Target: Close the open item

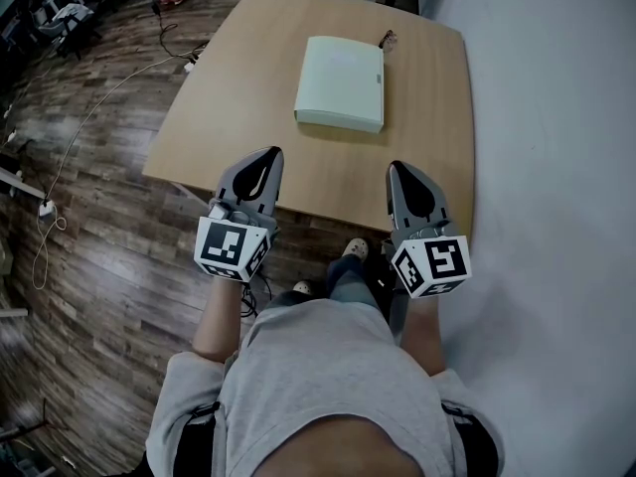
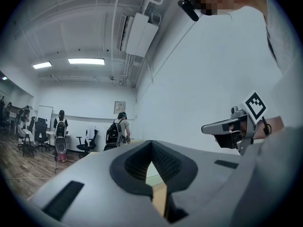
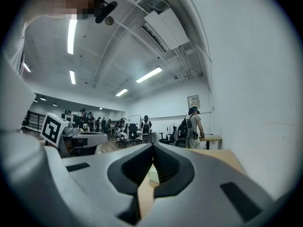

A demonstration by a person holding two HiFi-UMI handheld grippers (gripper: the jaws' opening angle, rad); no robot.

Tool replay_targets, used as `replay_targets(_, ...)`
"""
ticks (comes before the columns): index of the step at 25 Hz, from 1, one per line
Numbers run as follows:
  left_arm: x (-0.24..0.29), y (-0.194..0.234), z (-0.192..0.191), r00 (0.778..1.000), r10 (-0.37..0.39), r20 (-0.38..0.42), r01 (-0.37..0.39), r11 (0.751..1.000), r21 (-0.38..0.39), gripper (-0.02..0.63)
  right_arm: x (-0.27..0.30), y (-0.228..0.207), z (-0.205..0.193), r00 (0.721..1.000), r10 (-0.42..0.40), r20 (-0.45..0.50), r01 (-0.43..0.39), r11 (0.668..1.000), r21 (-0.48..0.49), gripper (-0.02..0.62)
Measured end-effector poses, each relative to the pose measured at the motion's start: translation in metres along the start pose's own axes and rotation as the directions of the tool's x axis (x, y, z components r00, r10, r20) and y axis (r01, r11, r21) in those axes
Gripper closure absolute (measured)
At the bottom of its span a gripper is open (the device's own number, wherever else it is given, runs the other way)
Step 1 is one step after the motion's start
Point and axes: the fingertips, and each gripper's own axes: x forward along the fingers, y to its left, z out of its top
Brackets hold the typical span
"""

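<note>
Hovering side by side over the near edge of the desk [image 1: 229, 117], the left tool [image 1: 267, 155] and right tool [image 1: 398, 169] pointed forward, jaws pressed together, empty. Farther off, mid-desk, a pale green box [image 1: 340, 81] lay flat, looking closed.

table [image 1: 248, 78]: 1 | pale green case [image 1: 340, 80], far on the table: 1 | grippers: 2, left gripper [image 1: 268, 155] and right gripper [image 1: 396, 169], near edge | marker cubes [image 1: 233, 247]: 2, one per gripper | standing people [image 3: 191, 122], far in the room: at least five, perhaps more, too small to count surely
</note>
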Motion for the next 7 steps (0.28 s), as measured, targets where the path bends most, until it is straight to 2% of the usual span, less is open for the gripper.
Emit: replay_targets(7, -0.0003, 0.0006, 0.0003, 1.0, 0.003, 0.001, -0.003, 1.0, 0.0, 0.591, 0.0008, 0.0019, 0.0006, 1.0, 0.009, -0.002, -0.009, 1.0, 0.001, 0.584)
